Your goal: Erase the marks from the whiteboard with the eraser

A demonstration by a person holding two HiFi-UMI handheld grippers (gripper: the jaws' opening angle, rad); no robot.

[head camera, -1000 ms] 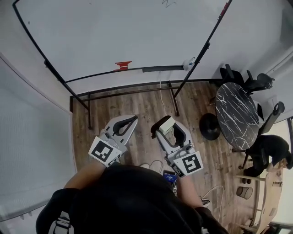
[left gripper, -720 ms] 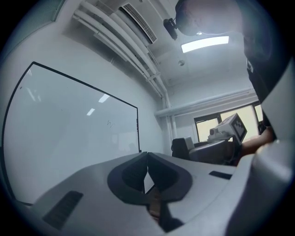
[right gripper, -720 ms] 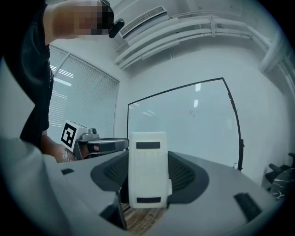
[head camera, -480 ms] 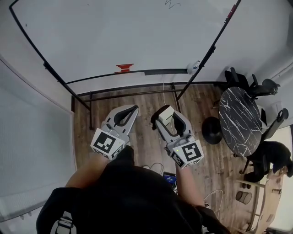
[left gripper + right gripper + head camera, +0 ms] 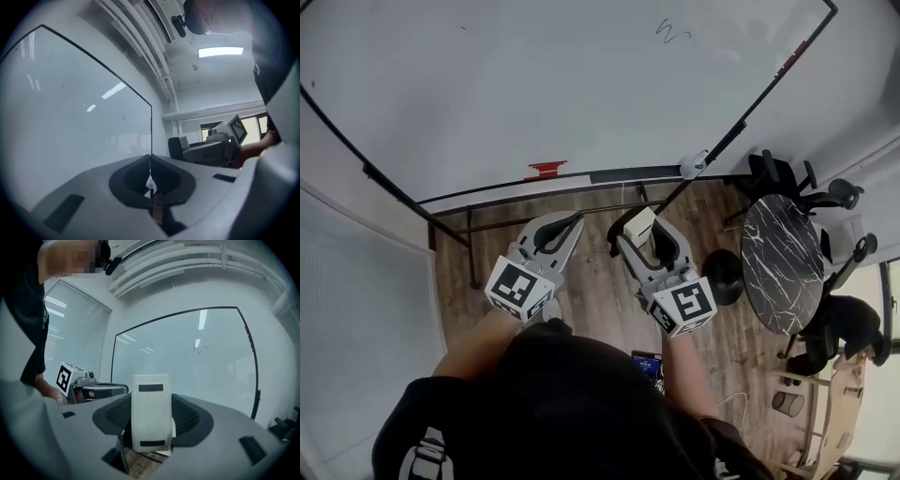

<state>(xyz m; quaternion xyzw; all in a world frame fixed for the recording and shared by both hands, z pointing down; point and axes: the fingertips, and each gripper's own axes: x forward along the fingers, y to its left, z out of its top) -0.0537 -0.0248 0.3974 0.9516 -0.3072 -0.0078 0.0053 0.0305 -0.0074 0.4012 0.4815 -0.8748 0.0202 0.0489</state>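
The large whiteboard (image 5: 534,84) stands ahead, with one small dark squiggle mark (image 5: 672,32) near its upper right, also visible as a squiggle (image 5: 201,348) in the right gripper view. My right gripper (image 5: 636,232) is shut on the white eraser (image 5: 639,226), a pale block (image 5: 150,412) held upright between the jaws, well short of the board. My left gripper (image 5: 565,228) is shut with nothing in it; its jaws meet at a thin line (image 5: 150,180). Both grippers hang side by side over the wooden floor.
A red object (image 5: 546,170) and a small white item (image 5: 693,165) sit on the board's tray rail. The board's stand legs (image 5: 469,248) reach onto the wooden floor. A dark marble round table (image 5: 780,264) with chairs is at the right. Cables lie on the floor by my feet.
Both grippers have lifted slightly toward the board and my view has tilted up, showing more of the whiteboard. The eraser stays held in the right gripper.
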